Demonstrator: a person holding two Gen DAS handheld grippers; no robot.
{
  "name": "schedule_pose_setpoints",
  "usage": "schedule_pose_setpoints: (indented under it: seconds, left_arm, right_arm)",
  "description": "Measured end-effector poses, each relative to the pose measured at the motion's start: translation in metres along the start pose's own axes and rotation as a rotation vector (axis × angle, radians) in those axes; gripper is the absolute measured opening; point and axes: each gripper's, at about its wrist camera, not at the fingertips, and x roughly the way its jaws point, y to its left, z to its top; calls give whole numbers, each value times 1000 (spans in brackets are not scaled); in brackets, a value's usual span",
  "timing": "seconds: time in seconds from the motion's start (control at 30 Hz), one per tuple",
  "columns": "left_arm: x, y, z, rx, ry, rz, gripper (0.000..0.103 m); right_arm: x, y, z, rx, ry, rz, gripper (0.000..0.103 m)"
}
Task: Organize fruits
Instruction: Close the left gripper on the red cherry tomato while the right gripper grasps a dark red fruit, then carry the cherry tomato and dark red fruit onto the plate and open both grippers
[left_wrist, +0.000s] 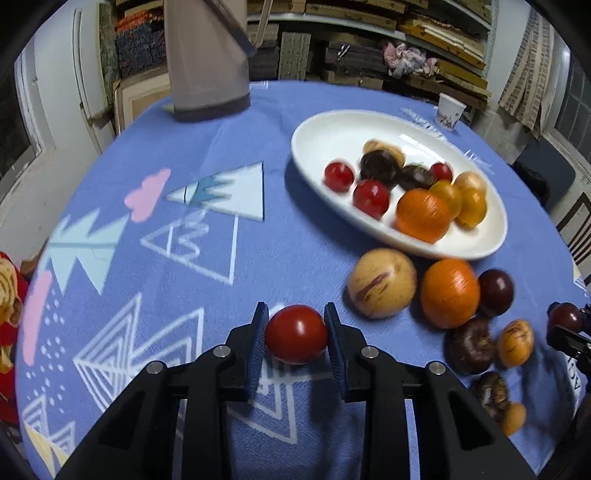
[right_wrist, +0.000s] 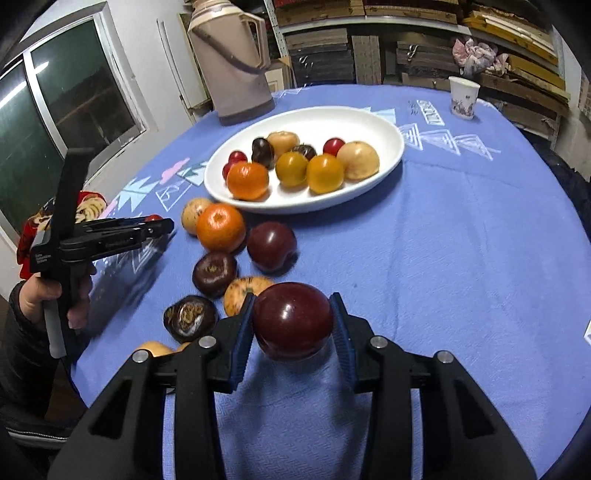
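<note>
Red tomato (left_wrist: 296, 334) clamped in left hand-held gripper (left_wrist: 296, 338), above the blue table (left_wrist: 258, 122). Dark plum (right_wrist: 292, 320) pinched in right hand-held gripper (right_wrist: 293, 325), near loose fruit beside the white plate (right_wrist: 369, 122)

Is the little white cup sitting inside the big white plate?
No, the white cup stands by itself on the blue tablecloth, far behind the white plate that holds the fruit.
</note>
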Motion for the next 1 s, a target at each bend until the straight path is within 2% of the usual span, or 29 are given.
schedule_pose_setpoints:
  seconds: [0.2, 0.37, 0.5, 0.67, 0.83, 1.0]
  left_arm:
    - [-25, -23, 26, 66, -75, -19, 31]
    - [-26, -46, 54, 102, -102, -39, 31]
    - [-7, -57, 78, 97, -78, -71, 31]
    - [36, -61, 104, 67, 2, -69, 31]
    - [64, -60, 114, 48, 49, -66, 32]
    - [69, -64, 117, 71, 37, -69, 33]
  right_arm:
    - [-5, -2, 24, -9, -40, 11, 39]
    - [-5, -3, 62, -22, -84, 30, 39]
    - [15, -8, 93, -5, -81, 50, 39]
    - [56, -16, 128, 18, -49, 51, 39]
    - [92, -23, 145, 27, -8, 54, 39]
    - [113, -28, 149, 40, 19, 55, 39]
